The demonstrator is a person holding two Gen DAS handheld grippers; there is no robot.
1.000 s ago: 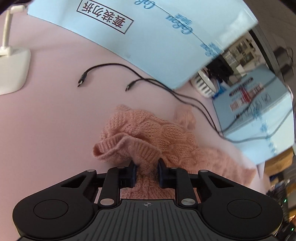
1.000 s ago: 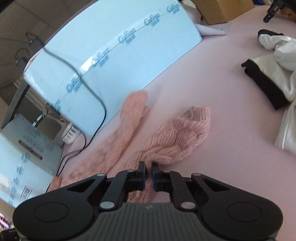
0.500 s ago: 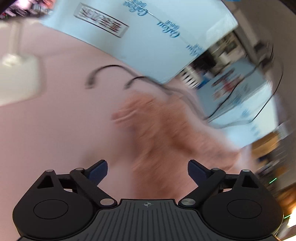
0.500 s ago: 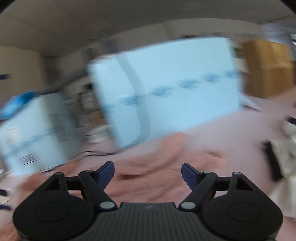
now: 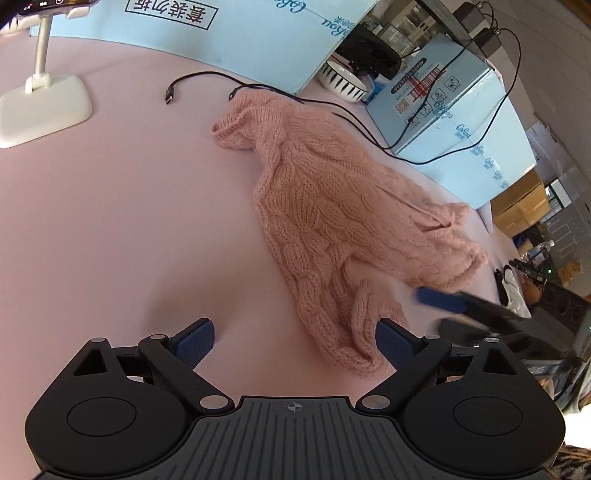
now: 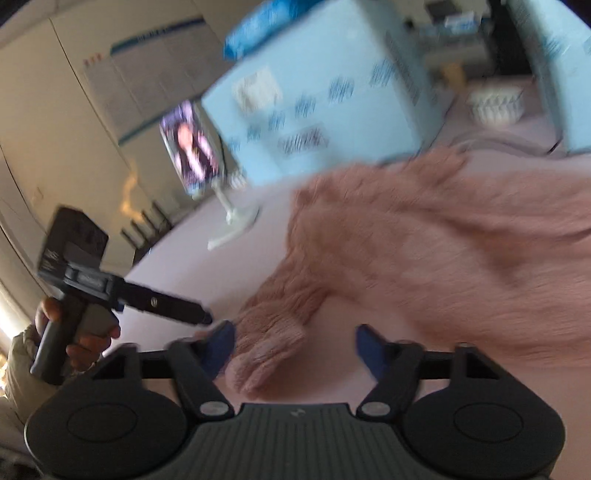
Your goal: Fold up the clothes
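Note:
A pink cable-knit sweater (image 5: 332, 206) lies spread on the pink tabletop (image 5: 110, 221), running from the far cables toward the near right. My left gripper (image 5: 293, 332) is open just above the table, and the sweater's near end lies by its right finger without touching either pad. In the right wrist view the sweater (image 6: 443, 251) is blurred. My right gripper (image 6: 293, 338) is closing, with a sleeve end lying between its jaws near the left finger, and the pads do not press it. One blue finger (image 5: 437, 298) of that gripper shows at the sweater's right edge.
A white phone stand (image 5: 44, 107) sits at the far left, and two black cables (image 5: 207, 77) lie beyond the sweater. Light blue boxes (image 5: 258, 33) line the back, with a striped bowl (image 5: 343, 79) between them. A hand (image 6: 88, 339) holds the left gripper.
Both grippers let go of the sweater and opened. The left one pulled back, leaving the sweater stretched out. The right one swung round toward the sleeve end, and its jaws have narrowed since.

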